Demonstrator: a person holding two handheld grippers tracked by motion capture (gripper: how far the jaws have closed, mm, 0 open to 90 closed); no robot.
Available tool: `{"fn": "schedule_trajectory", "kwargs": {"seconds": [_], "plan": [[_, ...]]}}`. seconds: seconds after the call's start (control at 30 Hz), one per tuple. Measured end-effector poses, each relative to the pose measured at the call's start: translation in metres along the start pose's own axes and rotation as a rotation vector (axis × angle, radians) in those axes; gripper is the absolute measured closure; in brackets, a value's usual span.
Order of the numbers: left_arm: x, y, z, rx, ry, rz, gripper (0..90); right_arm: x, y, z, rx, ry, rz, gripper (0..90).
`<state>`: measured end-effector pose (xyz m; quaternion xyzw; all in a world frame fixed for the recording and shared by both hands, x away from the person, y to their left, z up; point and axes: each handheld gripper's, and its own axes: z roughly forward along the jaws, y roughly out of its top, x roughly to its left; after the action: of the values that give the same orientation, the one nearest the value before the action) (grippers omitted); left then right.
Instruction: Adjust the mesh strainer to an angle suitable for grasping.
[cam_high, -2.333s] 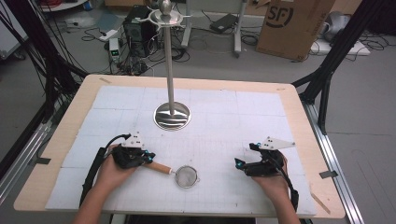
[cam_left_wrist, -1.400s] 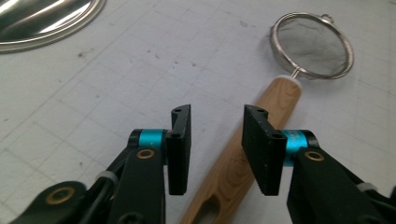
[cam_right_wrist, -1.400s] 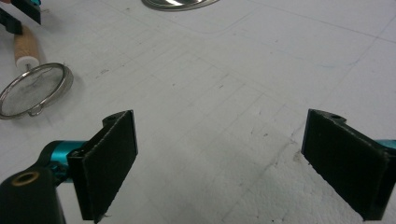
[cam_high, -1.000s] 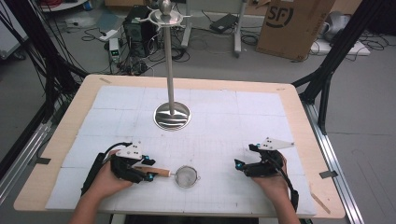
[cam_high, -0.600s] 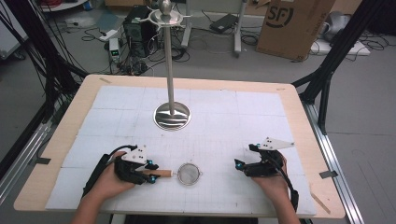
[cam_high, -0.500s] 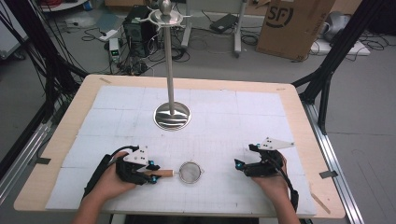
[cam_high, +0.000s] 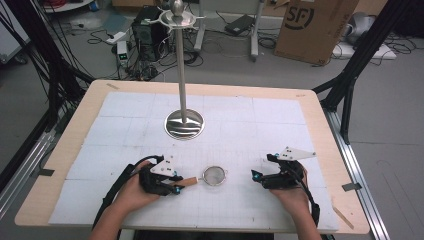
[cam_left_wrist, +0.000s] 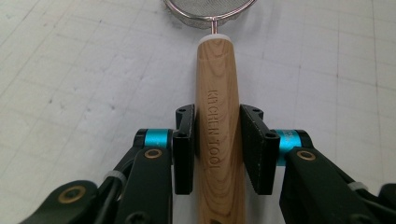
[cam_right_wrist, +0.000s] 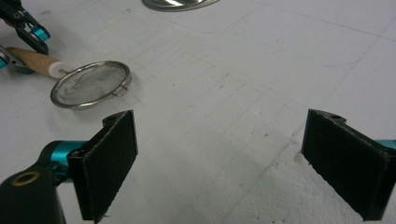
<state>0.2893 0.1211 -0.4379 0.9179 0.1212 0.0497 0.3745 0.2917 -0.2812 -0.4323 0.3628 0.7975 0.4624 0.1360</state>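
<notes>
Left hand-held gripper (cam_high: 175, 186) sits near the front edge of the tabletop (cam_high: 65, 150), left of centre, clenched on the wooden handle (cam_left_wrist: 218, 135) of a small mesh strainer (cam_high: 215, 175); in the left gripper view both pads press the handle's sides partway along, "KITCHEN TOOL" printed on the wood, white collar at the far tip. Strainer bowl lies flat on the white gridded mat (cam_high: 260, 125), just right of that hand-held gripper, handle pointing left into the jaws. Behind it, well apart, a metal stand (cam_high: 183, 65) rises upright from a round shiny base (cam_high: 184, 124) around the mat's middle, hook ring on top. Open mat between strainer and base, and between strainer and the right hand-held gripper (cam_high: 256, 176). Right hand-held gripper rests near the front right, released, jaws wide apart with bare mat between them in the right gripper view, nothing held. Wide bare mat toward the right and far edges. Beyond the tabletop: floor, cables, a cardboard box (cam_high: 312, 27).
</notes>
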Motion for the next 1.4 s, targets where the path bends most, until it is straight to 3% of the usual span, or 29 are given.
{"fn": "schedule_trajectory", "kwargs": {"seconds": [0.43, 0.63, 0.97, 1.2, 1.4], "plan": [[-0.007, 0.037, 0.039, -0.011, -0.015, 0.030, 67.1, -0.001, 0.001, -0.002, -0.006, 0.002, 0.002, 9.7], [-0.007, 0.031, 0.032, -0.012, 0.010, 0.002, 56.0, -0.002, 0.000, -0.004, -0.011, -0.003, 0.004, 9.7], [-0.007, 0.008, 0.009, -0.025, 0.035, -0.051, 56.3, -0.001, 0.000, -0.004, -0.013, 0.000, 0.006, 9.7], [-0.010, 0.012, 0.016, -0.027, 0.011, -0.021, 66.9, -0.001, 0.000, -0.003, -0.007, -0.002, -0.003, 9.7], [-0.010, 0.020, 0.023, -0.022, 0.001, -0.005, 67.6, -0.002, 0.000, -0.003, -0.007, 0.000, -0.001, 9.7]]}}
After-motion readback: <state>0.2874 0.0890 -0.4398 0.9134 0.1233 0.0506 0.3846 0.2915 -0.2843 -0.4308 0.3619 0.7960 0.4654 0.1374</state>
